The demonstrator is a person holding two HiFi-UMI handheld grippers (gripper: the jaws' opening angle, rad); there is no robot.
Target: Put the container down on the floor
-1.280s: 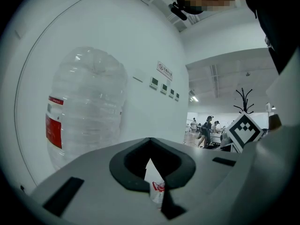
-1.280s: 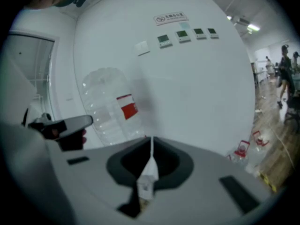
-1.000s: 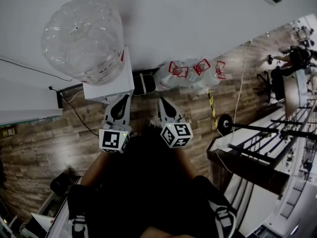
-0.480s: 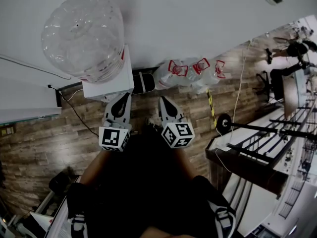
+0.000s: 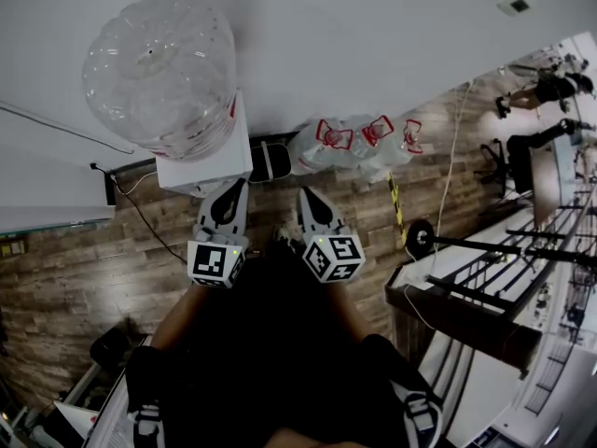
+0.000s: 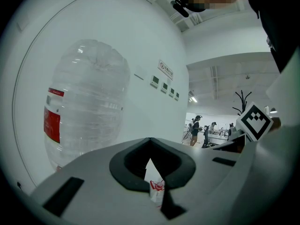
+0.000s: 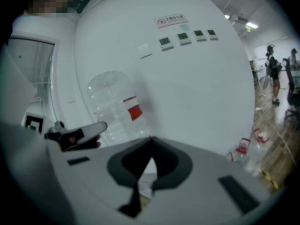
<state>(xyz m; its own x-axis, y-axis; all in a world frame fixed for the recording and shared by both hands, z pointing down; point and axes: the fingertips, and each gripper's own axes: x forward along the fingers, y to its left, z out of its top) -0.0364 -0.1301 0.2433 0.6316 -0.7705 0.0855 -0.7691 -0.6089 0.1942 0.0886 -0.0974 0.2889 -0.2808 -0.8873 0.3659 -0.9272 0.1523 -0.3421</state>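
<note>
The container is a big clear water jug (image 5: 159, 73) with a red label, standing on a white dispenser (image 5: 210, 161) against the wall at the upper left. It fills the left of the left gripper view (image 6: 86, 107) and shows smaller in the right gripper view (image 7: 115, 107). My left gripper (image 5: 232, 185) is just below the dispenser, apart from the jug, its jaws closed together on nothing (image 6: 150, 140). My right gripper (image 5: 307, 194) hangs beside it to the right, also shut and empty (image 7: 151, 139).
Several empty clear jugs with red handles (image 5: 359, 138) lie on the wood floor by the wall. A black object (image 5: 272, 157) sits next to the dispenser. A cable (image 5: 140, 215) trails at left, a barbell weight (image 5: 422, 234) and racks at right. People (image 5: 550, 91) stand far off.
</note>
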